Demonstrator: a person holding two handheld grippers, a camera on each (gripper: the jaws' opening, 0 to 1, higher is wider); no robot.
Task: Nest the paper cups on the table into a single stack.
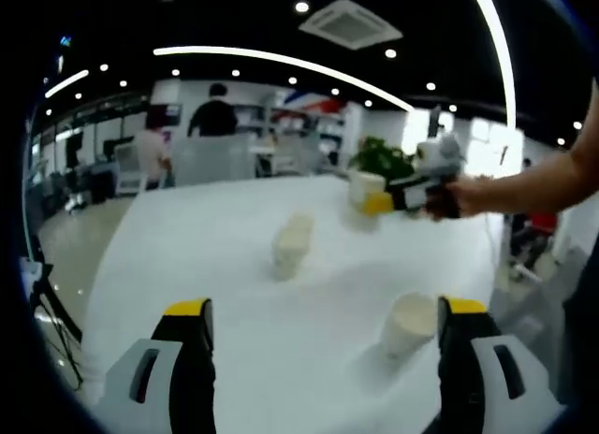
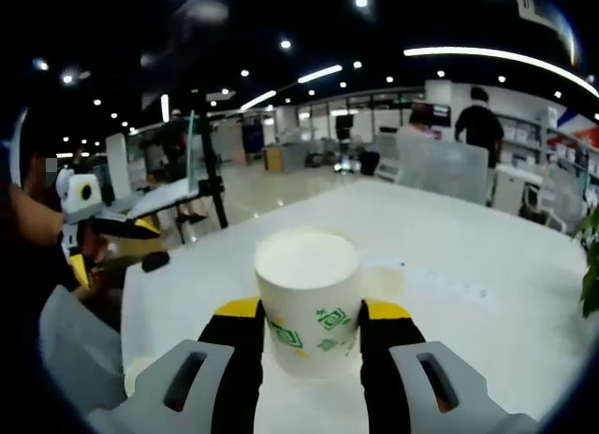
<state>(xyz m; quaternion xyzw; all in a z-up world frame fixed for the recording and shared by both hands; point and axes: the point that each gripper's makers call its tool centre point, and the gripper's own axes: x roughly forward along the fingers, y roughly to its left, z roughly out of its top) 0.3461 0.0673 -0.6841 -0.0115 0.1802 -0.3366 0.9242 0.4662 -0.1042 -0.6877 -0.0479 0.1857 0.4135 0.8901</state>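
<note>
My right gripper is shut on a white paper cup with green print, held upright above the white table. In the left gripper view the same cup hangs over the table's far right side in the right gripper, with a person's arm behind it. My left gripper stands wide open low over the near table. An upright paper cup stands just inside its right finger. Another paper cup or short stack stands mid-table. The left gripper also appears at the left of the right gripper view.
A green plant stands past the table's far edge. People stand at desks in the background. A tripod and a desk lie beyond the table's left edge. The white table spreads wide to the left.
</note>
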